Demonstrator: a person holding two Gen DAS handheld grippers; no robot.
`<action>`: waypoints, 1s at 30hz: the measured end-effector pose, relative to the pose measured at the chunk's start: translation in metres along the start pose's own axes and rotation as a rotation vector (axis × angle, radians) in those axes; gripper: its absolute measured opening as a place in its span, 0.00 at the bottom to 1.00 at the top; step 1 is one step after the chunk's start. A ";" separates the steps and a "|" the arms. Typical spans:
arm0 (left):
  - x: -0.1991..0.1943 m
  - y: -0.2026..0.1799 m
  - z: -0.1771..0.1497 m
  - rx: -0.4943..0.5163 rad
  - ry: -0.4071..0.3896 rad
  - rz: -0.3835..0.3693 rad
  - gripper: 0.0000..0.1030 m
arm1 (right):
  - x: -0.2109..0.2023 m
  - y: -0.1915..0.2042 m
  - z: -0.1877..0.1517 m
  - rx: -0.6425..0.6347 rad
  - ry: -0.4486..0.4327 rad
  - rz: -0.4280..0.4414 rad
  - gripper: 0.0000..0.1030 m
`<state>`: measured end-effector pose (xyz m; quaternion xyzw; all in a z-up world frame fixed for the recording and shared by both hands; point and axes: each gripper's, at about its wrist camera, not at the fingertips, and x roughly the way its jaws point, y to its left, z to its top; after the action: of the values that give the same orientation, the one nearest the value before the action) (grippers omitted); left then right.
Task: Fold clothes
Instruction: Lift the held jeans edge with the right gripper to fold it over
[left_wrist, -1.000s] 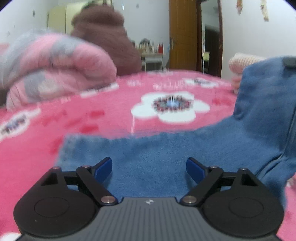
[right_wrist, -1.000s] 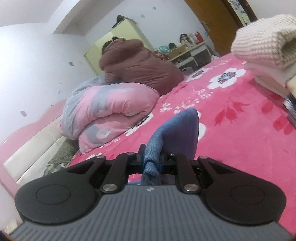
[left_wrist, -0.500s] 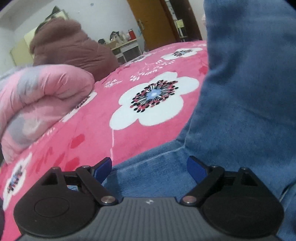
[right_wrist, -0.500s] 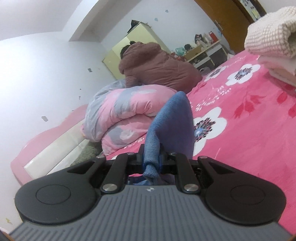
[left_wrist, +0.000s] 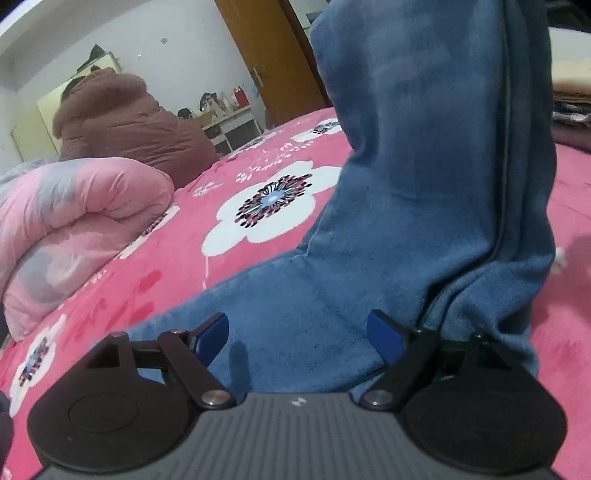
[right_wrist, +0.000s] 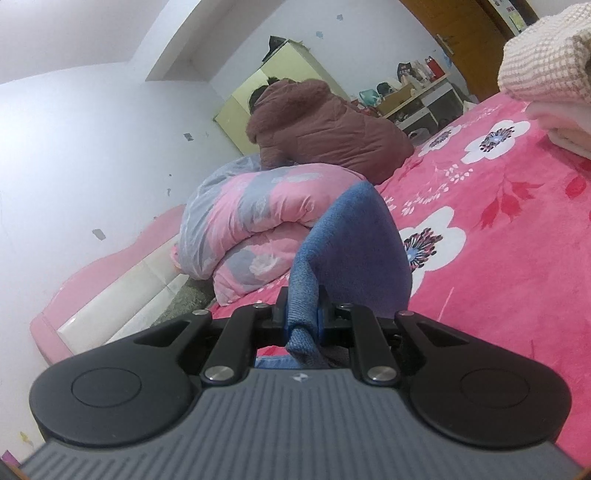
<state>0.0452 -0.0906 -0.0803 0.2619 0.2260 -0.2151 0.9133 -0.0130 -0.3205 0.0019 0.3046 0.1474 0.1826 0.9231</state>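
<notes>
A blue fleece garment (left_wrist: 424, 192) with a dark zip line rises from the pink flowered bedspread (left_wrist: 177, 266) in the left wrist view, its upper part lifted out of frame at top right. My left gripper (left_wrist: 299, 334) hovers just above the part that lies flat, jaws wide and closing, blue pads (left_wrist: 384, 338) clear of the cloth. In the right wrist view my right gripper (right_wrist: 302, 317) is shut on a bunched fold of the same blue garment (right_wrist: 354, 243), held up off the bed.
A rolled pink and grey quilt (left_wrist: 74, 218) lies at the left. Behind it a person in a brown padded coat (right_wrist: 325, 122) sits on the bed. Folded cream knitwear (right_wrist: 546, 70) is stacked at the right. A wooden door (left_wrist: 273, 62) and a cluttered desk (right_wrist: 424, 96) stand beyond.
The left gripper has rolled and moved in close to the garment, which now fills the right of its view. The right gripper has lifted its blue fold slightly and panned toward the quilt.
</notes>
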 end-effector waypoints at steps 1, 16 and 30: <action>-0.004 0.002 0.002 -0.009 -0.018 0.004 0.81 | 0.001 0.002 -0.001 -0.012 0.003 -0.008 0.10; -0.053 0.032 -0.034 -0.135 -0.132 0.008 0.83 | 0.034 0.044 -0.001 -0.083 0.059 0.038 0.10; -0.106 0.159 -0.103 -0.699 -0.101 0.080 0.71 | 0.168 0.113 -0.060 -0.140 0.290 0.176 0.10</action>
<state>0.0107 0.1206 -0.0425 -0.0686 0.2298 -0.1014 0.9655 0.0857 -0.1342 -0.0014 0.2219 0.2386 0.3145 0.8916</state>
